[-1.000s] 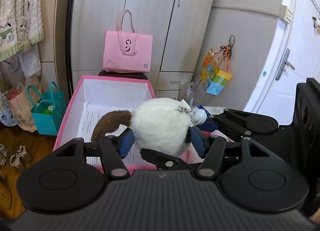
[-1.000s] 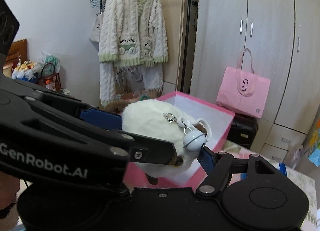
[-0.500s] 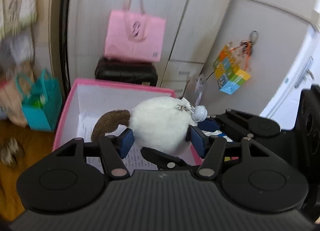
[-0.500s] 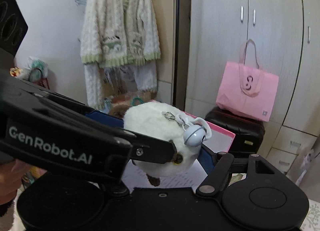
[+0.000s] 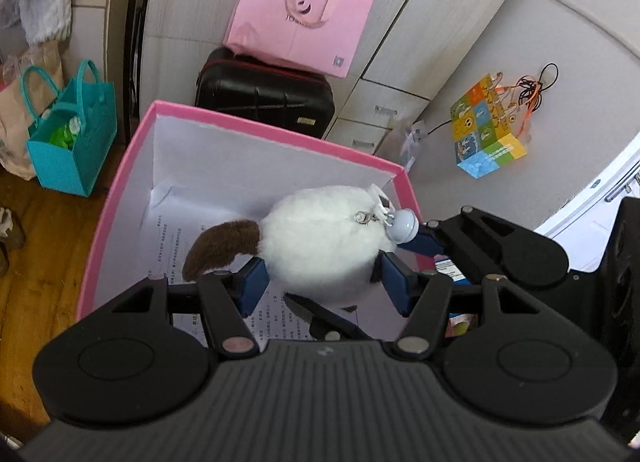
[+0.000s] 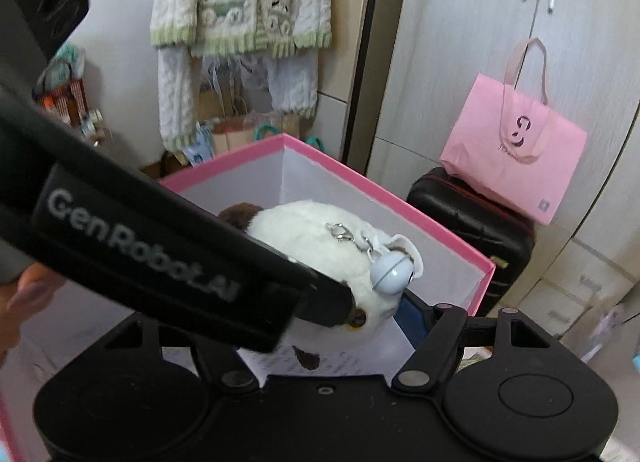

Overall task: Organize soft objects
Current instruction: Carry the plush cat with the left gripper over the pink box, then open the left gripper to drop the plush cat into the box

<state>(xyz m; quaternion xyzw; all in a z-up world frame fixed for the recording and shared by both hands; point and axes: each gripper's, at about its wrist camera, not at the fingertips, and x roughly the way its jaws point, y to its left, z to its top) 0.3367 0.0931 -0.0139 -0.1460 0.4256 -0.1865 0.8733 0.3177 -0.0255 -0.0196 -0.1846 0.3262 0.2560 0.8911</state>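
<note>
Bedroom corner, wardrobe behind, pink box open on the floor. White plush toy hangs over the box interior, above the printed sheet. Left tongs clamp its body; long axis runs left-right, brown tail left. Right tongs grip its head end from the right. Both pitched down.

White plush toy with brown tail, pink box, teal bag.
</note>
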